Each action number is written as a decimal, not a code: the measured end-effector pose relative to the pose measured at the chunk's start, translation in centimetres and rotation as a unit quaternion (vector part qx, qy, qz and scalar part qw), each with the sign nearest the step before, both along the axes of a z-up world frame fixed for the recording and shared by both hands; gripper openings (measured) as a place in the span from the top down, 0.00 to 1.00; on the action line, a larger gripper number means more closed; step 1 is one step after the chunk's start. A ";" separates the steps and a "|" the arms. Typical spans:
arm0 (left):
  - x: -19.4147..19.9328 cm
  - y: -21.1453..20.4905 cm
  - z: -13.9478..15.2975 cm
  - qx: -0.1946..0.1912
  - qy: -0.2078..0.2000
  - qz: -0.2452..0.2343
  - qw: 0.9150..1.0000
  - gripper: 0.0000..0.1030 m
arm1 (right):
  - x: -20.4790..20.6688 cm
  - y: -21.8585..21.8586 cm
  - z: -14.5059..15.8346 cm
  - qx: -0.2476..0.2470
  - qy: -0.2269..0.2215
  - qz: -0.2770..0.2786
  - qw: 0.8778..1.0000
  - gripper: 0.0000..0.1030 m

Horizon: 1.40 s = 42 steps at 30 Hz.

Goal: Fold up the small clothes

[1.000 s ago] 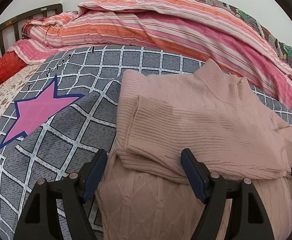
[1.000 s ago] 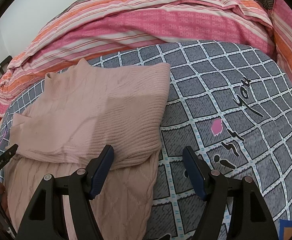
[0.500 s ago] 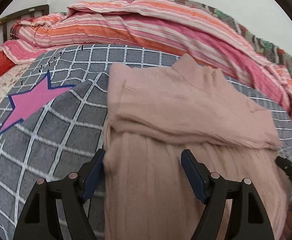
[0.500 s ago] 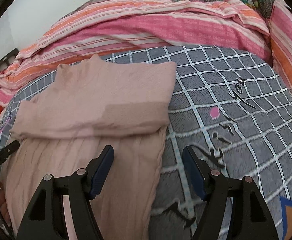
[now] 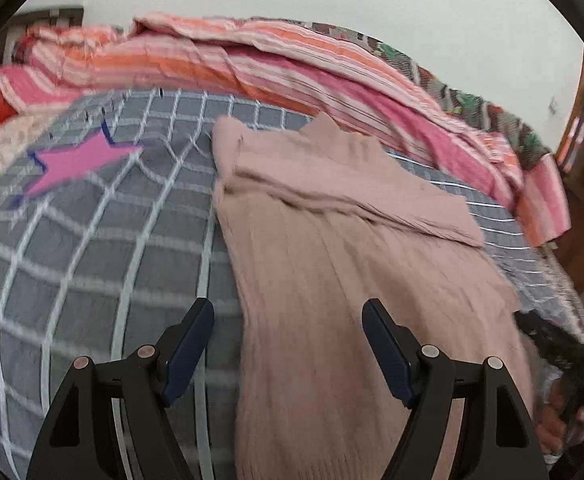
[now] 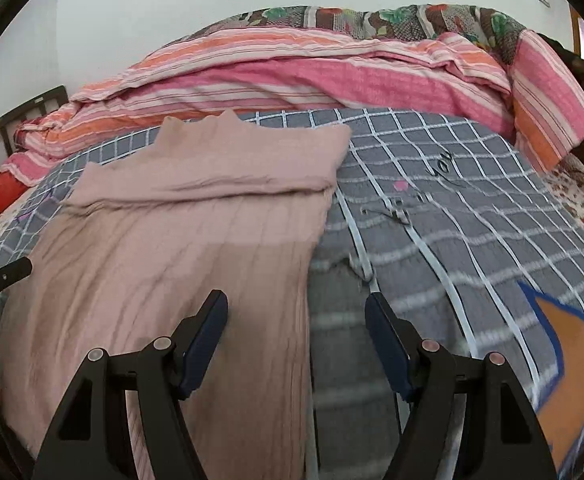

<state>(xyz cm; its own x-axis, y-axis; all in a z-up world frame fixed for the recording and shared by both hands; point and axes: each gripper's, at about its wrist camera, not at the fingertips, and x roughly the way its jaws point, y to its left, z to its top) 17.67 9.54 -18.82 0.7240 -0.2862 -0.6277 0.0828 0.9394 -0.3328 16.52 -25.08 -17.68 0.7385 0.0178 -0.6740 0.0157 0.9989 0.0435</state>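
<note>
A dusty-pink knit sweater (image 5: 332,264) lies flat on a grey checked bedspread (image 5: 91,260), its sleeves folded across the chest and its collar pointing away from me. My left gripper (image 5: 287,344) is open and empty, above the sweater's left edge near the hem end. The sweater also shows in the right wrist view (image 6: 179,248). My right gripper (image 6: 296,340) is open and empty, straddling the sweater's right edge. The tip of the left gripper (image 6: 3,276) shows at the left border of the right wrist view.
A bunched pink and orange striped quilt (image 5: 271,68) lies along the far side of the bed against a white wall. The bedspread (image 6: 452,220) carries a pink star (image 5: 79,160) at left and an orange star (image 6: 576,360) at right. A dark wooden headboard (image 6: 11,128) stands at left.
Both grippers have pulled back toward me along the sweater, from the folded sleeves toward the hem end. More of the sweater's lower body now lies ahead of them. Both stayed open.
</note>
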 end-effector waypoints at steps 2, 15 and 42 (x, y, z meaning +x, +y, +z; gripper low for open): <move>-1.4 0.4 -0.3 -0.013 0.005 -0.015 1.000 0.28 | -1.7 -0.2 0.0 0.006 0.000 0.001 1.000 0.32; -8.8 1.3 -2.4 -0.051 0.042 -0.045 0.997 0.36 | -8.5 -0.4 -1.4 0.034 0.048 0.031 0.998 0.45; -10.0 0.8 -4.3 -0.130 0.077 -0.060 0.987 0.72 | -10.7 0.6 -3.2 0.074 0.077 0.054 0.993 0.58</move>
